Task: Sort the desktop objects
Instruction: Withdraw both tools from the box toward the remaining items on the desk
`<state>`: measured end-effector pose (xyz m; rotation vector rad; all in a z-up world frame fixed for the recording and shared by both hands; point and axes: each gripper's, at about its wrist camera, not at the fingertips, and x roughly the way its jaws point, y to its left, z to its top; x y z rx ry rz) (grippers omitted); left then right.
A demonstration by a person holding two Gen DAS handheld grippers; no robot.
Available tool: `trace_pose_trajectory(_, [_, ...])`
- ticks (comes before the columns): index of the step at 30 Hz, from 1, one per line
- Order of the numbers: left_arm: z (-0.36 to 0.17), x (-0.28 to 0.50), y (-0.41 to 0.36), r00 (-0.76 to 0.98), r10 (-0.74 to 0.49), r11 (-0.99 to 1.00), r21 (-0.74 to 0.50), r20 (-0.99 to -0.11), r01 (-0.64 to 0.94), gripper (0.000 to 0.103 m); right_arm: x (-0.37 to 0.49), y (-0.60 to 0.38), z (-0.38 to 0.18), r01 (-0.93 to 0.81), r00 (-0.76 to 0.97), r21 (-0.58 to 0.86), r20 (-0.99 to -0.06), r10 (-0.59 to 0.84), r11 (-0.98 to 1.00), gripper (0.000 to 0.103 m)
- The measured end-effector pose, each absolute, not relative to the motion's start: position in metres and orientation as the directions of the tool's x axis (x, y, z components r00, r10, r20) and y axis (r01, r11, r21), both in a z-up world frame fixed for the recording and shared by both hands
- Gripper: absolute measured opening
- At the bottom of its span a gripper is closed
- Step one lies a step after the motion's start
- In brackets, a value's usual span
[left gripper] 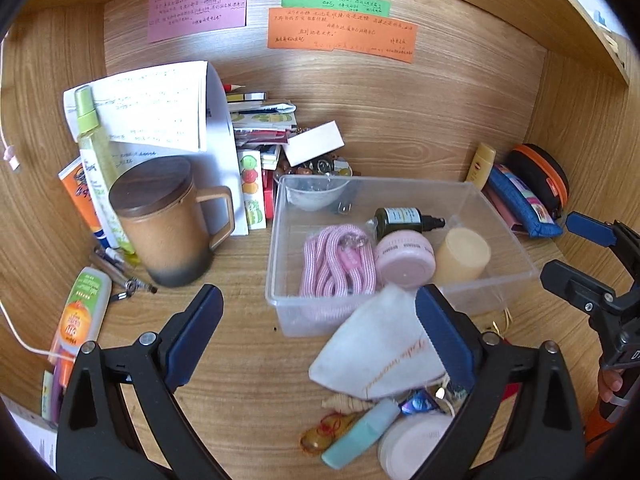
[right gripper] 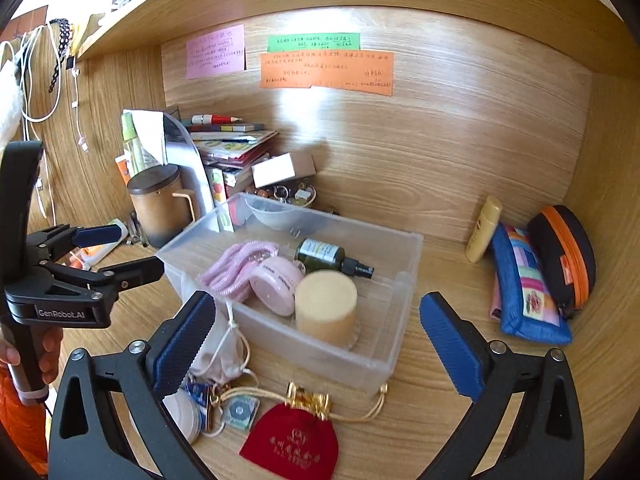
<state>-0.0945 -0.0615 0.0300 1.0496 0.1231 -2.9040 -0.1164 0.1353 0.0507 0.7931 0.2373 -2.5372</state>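
Left wrist view: the left gripper (left gripper: 316, 336) hangs spread wide and empty over the desk (left gripper: 248, 360). The clear bin (left gripper: 280, 240) sits ahead, long axis running left to right. In it the dark bottle (left gripper: 404, 218) lies on its side, nozzle pointing right, behind a pink jar (left gripper: 404, 260) and a pink cord (left gripper: 336, 268).

Right wrist view: the right gripper (right gripper: 316, 344) is also wide, nothing between its jaws. The bin (right gripper: 400, 280) stands skewed, its long axis slanting down to the right. A red pouch (right gripper: 292, 436) lies just in front of it.
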Motion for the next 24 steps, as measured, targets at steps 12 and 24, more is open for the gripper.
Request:
trace_pose_trajectory(12, [0.014,-0.057,-0.039,-0.763,-0.024,-0.998,-0.033,-0.646,0.059,0.098,-0.092,0.149,0.029,0.469,-0.702,0.005,-0.604,-0.377,-0.883,0.102])
trace_pose_trajectory(24, [-0.012,-0.042,-0.022,-0.728,0.006,-0.997,-0.057,-0.686,0.046,0.098,-0.080,0.163,-0.003,0.451,-0.673,0.006,-0.655,-0.344,-0.893,0.102])
